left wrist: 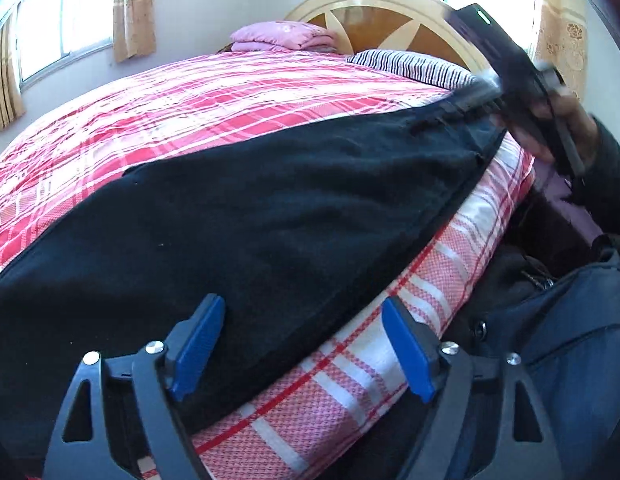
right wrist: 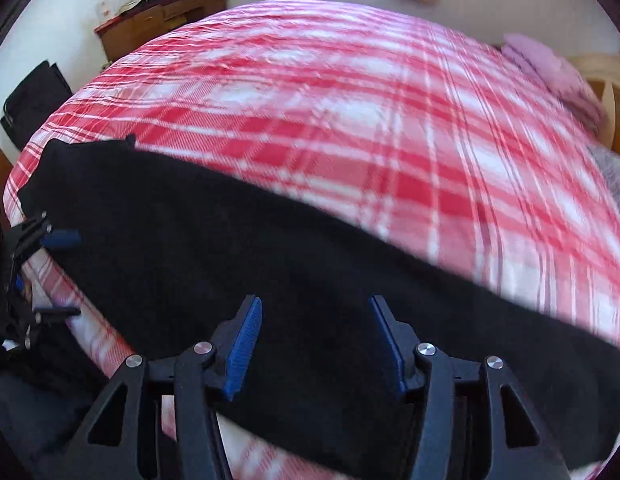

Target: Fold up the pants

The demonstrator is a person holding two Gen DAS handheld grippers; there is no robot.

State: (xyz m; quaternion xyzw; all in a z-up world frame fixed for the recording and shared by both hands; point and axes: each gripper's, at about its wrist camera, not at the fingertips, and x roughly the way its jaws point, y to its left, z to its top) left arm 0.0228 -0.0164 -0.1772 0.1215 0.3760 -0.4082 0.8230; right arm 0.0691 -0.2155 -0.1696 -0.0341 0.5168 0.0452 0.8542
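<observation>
Black pants [left wrist: 270,216] lie stretched in a long strip along the near edge of the bed, on the red and white plaid cover [left wrist: 214,92]. My left gripper [left wrist: 304,320] is open, its blue pads over the pants' near edge at one end. My right gripper [right wrist: 316,320] is open just above the black pants [right wrist: 230,248] near the other end. In the left wrist view the right gripper [left wrist: 522,92] appears blurred at the far end of the pants. In the right wrist view the left gripper [right wrist: 58,272] shows open at the far left.
A wooden headboard [left wrist: 390,8], a striped pillow [left wrist: 410,64] and folded pink bedding [left wrist: 282,36] are at the head of the bed. A wooden dresser [right wrist: 162,20] stands by the wall. The bed's edge drops off beside me, where my dark clothing [left wrist: 570,340] shows.
</observation>
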